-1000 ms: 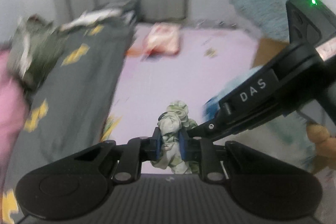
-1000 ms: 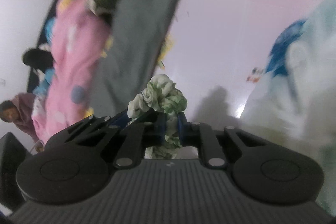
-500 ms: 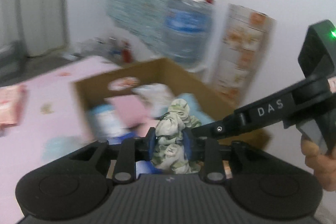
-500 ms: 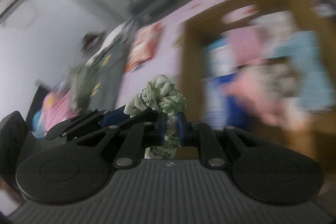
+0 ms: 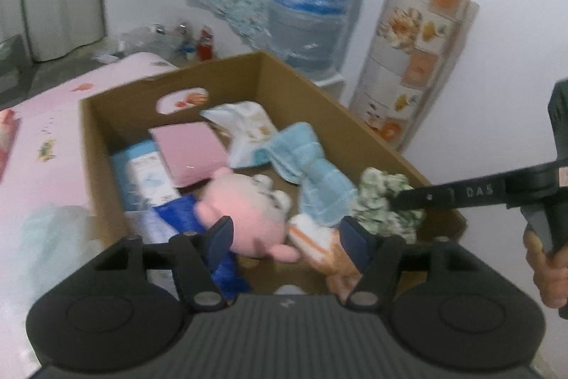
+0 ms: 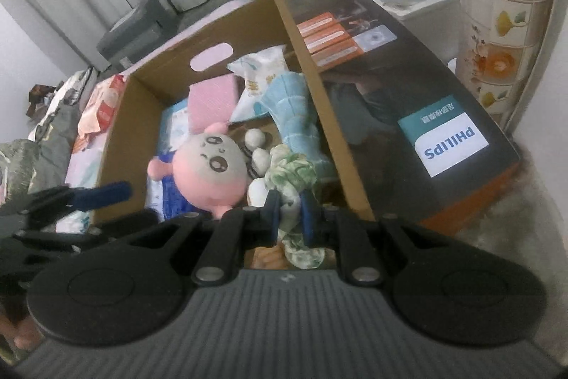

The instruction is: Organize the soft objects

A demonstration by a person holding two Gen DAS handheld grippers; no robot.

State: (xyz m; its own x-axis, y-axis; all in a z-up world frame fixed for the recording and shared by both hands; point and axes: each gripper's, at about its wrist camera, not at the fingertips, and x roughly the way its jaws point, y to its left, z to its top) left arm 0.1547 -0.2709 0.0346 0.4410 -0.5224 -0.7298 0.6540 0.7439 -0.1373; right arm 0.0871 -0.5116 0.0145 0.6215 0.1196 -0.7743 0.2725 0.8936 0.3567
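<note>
Cardboard box (image 5: 355, 130) of soft toys, left tool (image 5: 287, 238) just opened, empty, right tool (image 6: 291, 212) clamping green-white cloth (image 6: 289, 173)

Soft, even indoor light, rather dim and cool, with only faint shadows inside the cardboard box (image 5: 319, 102). Both fisheye views bend strongly and darken at the corners. Slight motion blur softens everything; no glare.

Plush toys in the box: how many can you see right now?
1: the pink plush toy lies near the middle of the cardboard box, beside the blue towel. Others may be buried under the cloths.
</note>
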